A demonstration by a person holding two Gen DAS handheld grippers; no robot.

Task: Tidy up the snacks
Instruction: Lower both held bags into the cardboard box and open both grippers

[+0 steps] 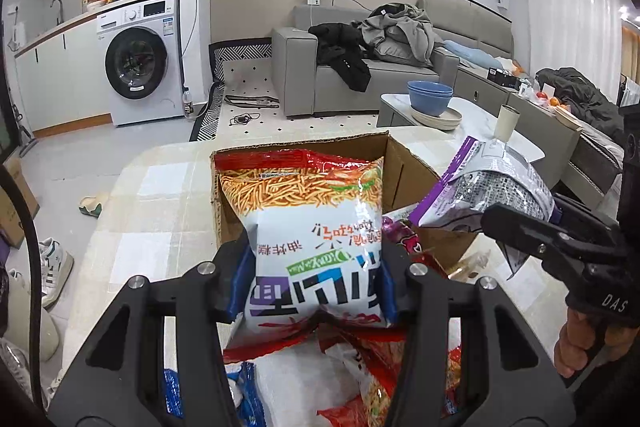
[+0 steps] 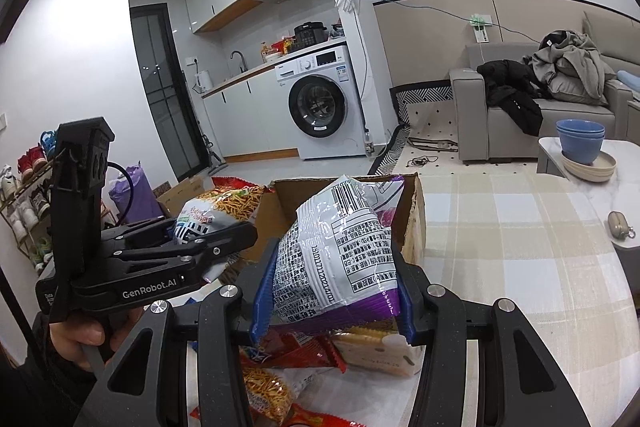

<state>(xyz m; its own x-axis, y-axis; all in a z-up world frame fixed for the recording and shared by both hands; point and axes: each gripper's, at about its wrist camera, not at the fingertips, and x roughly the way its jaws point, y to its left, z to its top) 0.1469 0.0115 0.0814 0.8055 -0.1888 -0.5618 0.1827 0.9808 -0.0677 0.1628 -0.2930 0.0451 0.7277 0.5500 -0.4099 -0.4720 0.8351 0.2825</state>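
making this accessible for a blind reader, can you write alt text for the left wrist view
The left gripper clamps a white and red bag of crispy sticks in front of an open cardboard box on a checked tablecloth. At right, the right gripper holds a purple and silver snack bag; a washing machine and sofa stand behind.

box floor [image 1: 436,243] hid by bags | loose packets [image 2: 280,387] cut off btm edge | bag print unreadable
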